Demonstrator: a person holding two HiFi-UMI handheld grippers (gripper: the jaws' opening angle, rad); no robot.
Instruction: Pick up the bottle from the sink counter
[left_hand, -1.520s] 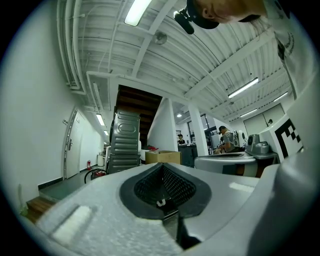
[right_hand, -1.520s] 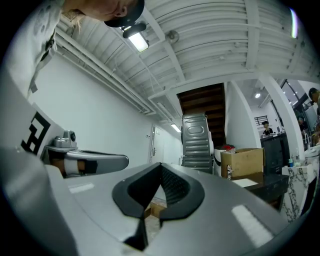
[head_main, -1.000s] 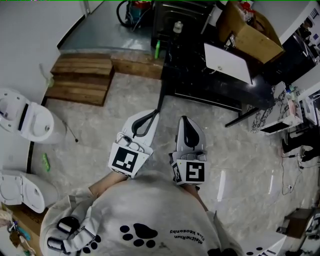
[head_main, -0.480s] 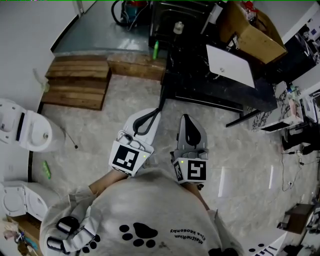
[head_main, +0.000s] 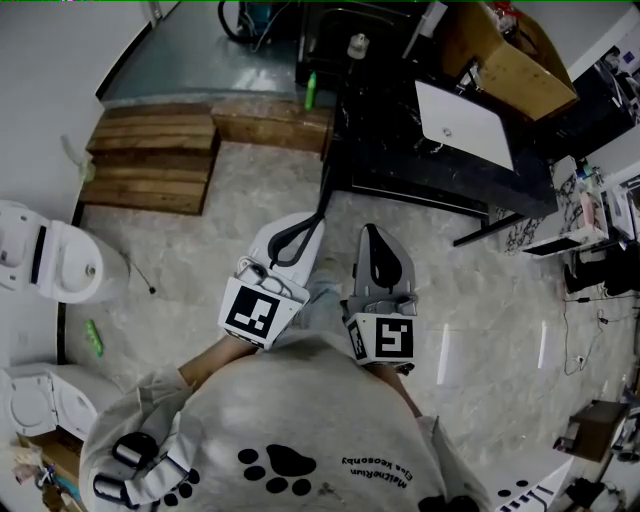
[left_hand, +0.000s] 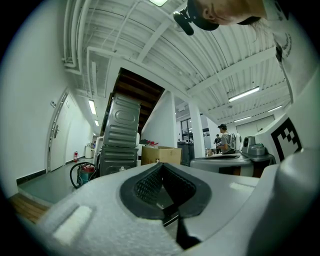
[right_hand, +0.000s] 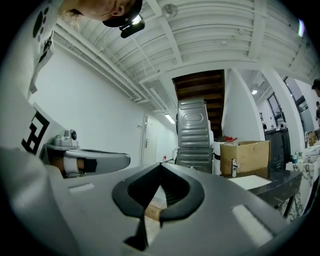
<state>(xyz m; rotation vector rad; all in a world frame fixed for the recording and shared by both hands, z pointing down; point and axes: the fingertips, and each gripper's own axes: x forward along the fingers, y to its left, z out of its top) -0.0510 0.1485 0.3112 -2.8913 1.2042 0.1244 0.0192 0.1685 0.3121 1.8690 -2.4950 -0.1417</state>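
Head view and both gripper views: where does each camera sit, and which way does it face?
Head view: on the person's head, facing steeply down at the floor; shows the sweatshirt, left hand-held gripper and right hand-held gripper.
Left gripper view: on the left hand-held gripper, facing along its shut jaws across the room; person's head above.
Right gripper view: on the right hand-held gripper, same direction along shut jaws; person's head above.
Shared: both gripper views show the grey cabinet and cardboard box.

Marble floor (head_main: 250, 190): wooden steps (head_main: 150, 160), black counter (head_main: 400, 160); counter carries white basin (head_main: 465, 122), cardboard box (head_main: 510, 65).
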